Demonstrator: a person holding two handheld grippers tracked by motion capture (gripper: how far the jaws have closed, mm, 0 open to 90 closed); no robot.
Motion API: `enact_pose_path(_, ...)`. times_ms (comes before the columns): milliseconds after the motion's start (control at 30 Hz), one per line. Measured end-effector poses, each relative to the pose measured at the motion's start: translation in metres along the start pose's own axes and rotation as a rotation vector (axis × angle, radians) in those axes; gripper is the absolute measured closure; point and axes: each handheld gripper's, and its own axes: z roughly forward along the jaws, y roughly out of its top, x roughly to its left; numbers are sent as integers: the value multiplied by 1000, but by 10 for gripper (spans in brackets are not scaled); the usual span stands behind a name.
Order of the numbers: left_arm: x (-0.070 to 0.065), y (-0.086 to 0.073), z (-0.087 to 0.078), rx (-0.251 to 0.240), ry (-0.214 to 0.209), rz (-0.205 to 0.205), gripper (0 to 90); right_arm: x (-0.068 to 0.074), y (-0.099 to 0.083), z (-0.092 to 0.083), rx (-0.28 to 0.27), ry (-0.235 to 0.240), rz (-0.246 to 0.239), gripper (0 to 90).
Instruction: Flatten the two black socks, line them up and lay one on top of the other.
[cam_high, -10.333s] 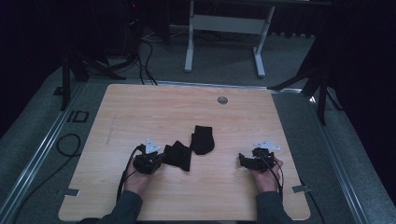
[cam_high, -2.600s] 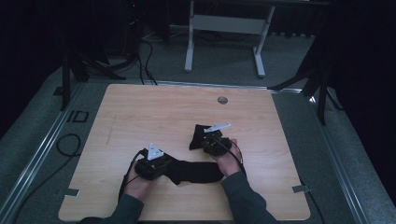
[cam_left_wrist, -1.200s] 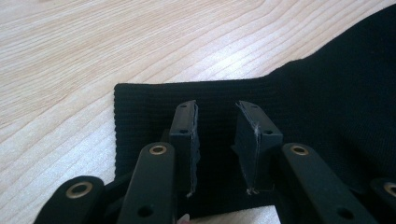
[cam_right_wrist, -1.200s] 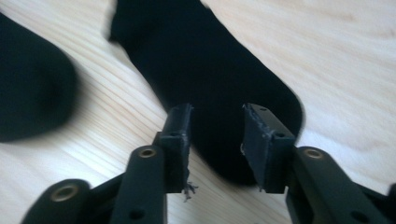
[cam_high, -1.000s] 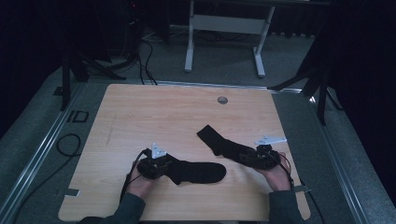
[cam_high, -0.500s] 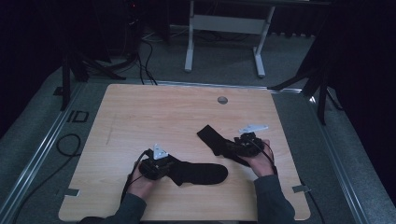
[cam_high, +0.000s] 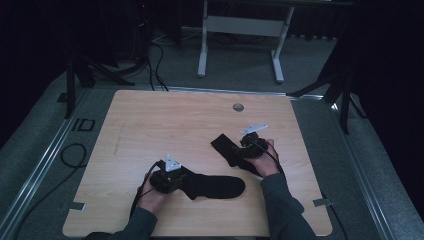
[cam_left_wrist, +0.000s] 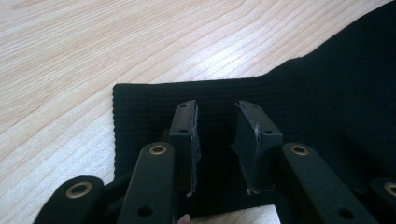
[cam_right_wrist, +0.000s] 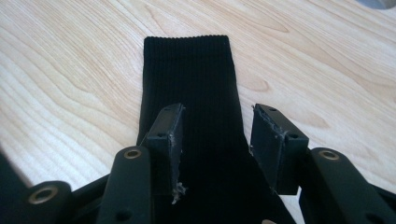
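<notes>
My left gripper (cam_left_wrist: 215, 140) has its jaws parted a little, with a clear gap between the pads, and nothing is pinched between them. It sits low over the ribbed cuff end of the near sock (cam_left_wrist: 299, 116), whose straight cuff edge lies flat on the desk (cam_left_wrist: 70, 60). In the high view this left gripper (cam_high: 167, 177) is at the near left of the desk, at the left end of the near sock (cam_high: 215, 186), which stretches out to the right and lies flat.

My right gripper (cam_right_wrist: 217, 135) is open wider, and its jaws also hold nothing. Its left pad is over the far sock (cam_right_wrist: 189, 88), while its right pad is over bare wood beside the sock's edge. The sock's cuff points away from me, flat on the desk. From above, the right gripper (cam_high: 250, 145) is right of centre, at the right end of the far sock (cam_high: 227, 148), which lies slantwise.

The two socks lie apart, the far one above and to the right of the near one.
</notes>
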Motion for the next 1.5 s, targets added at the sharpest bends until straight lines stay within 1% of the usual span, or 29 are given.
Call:
enact_pose_path(267, -1, 0, 0, 1, -3, 3, 694, 7, 12, 15, 39, -14, -47, 499)
enact_pose_path(333, -2, 0, 0, -1, -6, 0, 693, 8, 13, 18, 42, -17, -49, 482)
enact_pose_path(500, -3, 0, 1, -2, -11, 5, 693, 10, 13, 23, 54, -12, -45, 473)
enact_pose_path(667, -5, 0, 1, -5, -13, 4, 691, 11, 14, 28, 65, 5, -41, 456)
enact_pose_path(700, -6, 0, 1, -6, -15, 6, 691, 11, 14, 30, 75, 7, -39, 449)
enact_pose_path(733, -6, 0, 1, -6, -16, 6, 690, 10, 13, 35, 101, 2, -33, 449)
enact_pose_path(833, -7, 0, 1, -5, -20, 5, 689, 11, 11, 39, 119, -4, -34, 454)
enact_pose_path(933, -8, 0, 1, -3, -23, 7, 688, 11, 11, 41, 111, 7, -19, 471)
enact_pose_path(1000, -9, 0, 2, -7, -26, 9, 687, 13, 12, 42, 105, 20, -15, 489)
enact_pose_path(1167, -13, 0, 2, -7, -40, 10, 676, 22, 16, 45, 100, 51, -39, 566)
enact_pose_path(1300, -17, 0, 2, -11, -49, 10, 663, 31, 21, 48, 105, 64, -49, 665)
enact_pose_path(1400, -20, -1, 3, -14, -56, 11, 646, 41, 25, 51, 111, 80, -68, 766)
enact_pose_path(1500, -22, -1, 3, -18, -57, 15, 616, 51, 29, 54, 114, 102, -82, 813)
